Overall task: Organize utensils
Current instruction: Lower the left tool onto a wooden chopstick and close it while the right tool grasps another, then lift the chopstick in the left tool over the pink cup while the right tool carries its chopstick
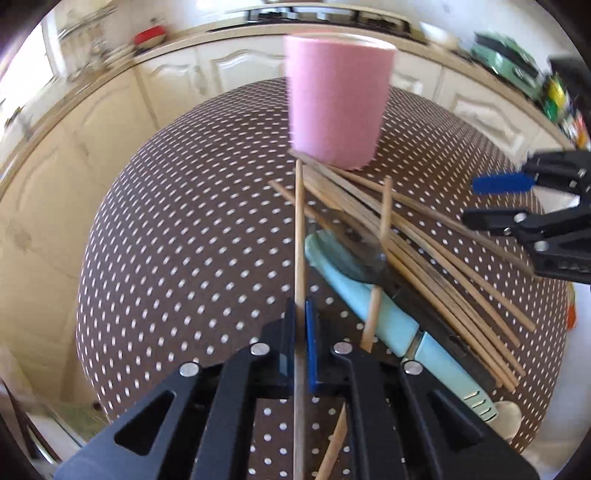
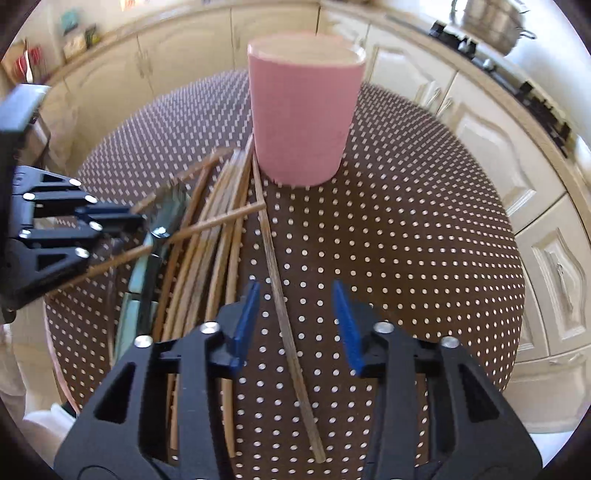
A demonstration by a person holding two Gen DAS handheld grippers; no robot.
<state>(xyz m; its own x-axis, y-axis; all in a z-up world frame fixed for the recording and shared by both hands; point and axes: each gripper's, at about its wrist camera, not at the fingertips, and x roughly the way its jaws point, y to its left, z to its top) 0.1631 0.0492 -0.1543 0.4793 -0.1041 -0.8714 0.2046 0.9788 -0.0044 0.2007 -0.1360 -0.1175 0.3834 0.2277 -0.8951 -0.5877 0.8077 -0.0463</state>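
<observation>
A pink cup point(image 1: 338, 103) point(image 2: 303, 110) stands upright on the dotted table. Beside it lies a pile of wooden chopsticks point(image 1: 424, 251) point(image 2: 221, 258), with a fork point(image 2: 170, 210), a dark spoon point(image 1: 364, 258) and a light-blue handled knife point(image 1: 373, 306) among them. My left gripper point(image 1: 301, 325) point(image 2: 125, 221) is shut on one chopstick point(image 1: 299, 229) point(image 2: 218, 221), whose tip points toward the cup. My right gripper point(image 2: 295, 321) point(image 1: 480, 201) is open and hangs over a single chopstick point(image 2: 282, 306) lying apart from the pile. That stick runs between the blue pads point(image 2: 245, 317), which do not touch it.
The round table carries a brown cloth with white dots point(image 1: 184, 240) point(image 2: 406, 240), and its edge curves close around the pile. Cream kitchen cabinets point(image 2: 498, 147) and a worktop with a hob point(image 1: 332, 16) ring the table.
</observation>
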